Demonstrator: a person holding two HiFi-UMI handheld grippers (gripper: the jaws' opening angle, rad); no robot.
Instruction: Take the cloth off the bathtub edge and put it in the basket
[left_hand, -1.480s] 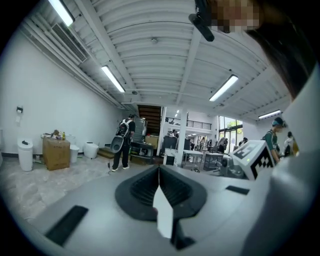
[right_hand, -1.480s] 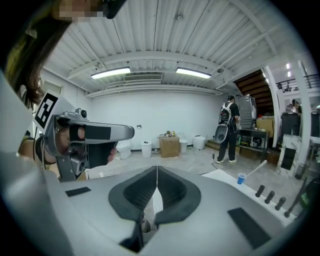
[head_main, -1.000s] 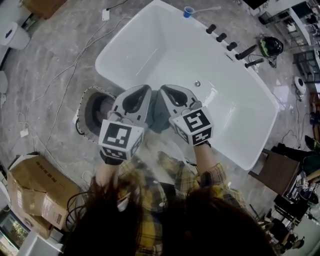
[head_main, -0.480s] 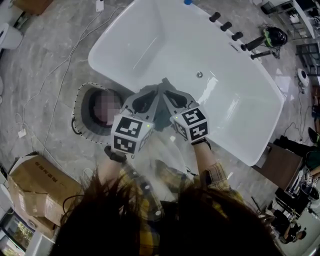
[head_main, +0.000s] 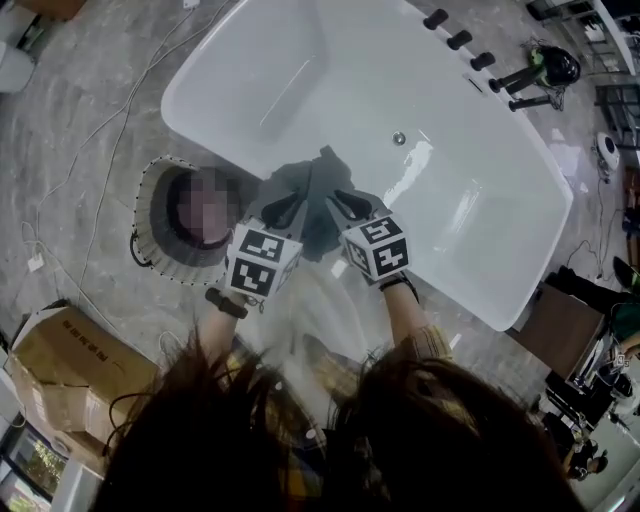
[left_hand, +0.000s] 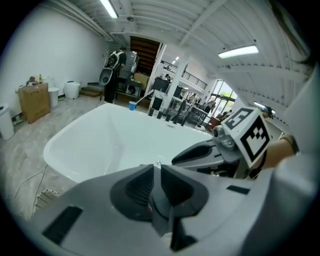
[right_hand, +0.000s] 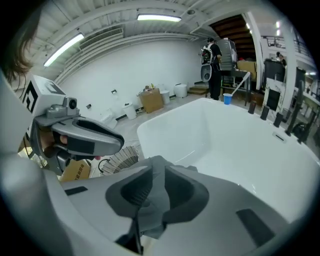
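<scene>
The left tongs (left_hand: 156, 172) were pressed together on the dark grey cloth (head_main: 312, 185). The right tongs (right_hand: 152, 175), just opening a little, pinched it too, crumpled at the bathtub edge (head_main: 215, 145).

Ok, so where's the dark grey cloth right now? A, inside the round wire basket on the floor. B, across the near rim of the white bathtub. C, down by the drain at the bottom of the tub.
B: the dark grey cloth lies across the near rim of the white bathtub, not in the round wire basket beside it.
</scene>
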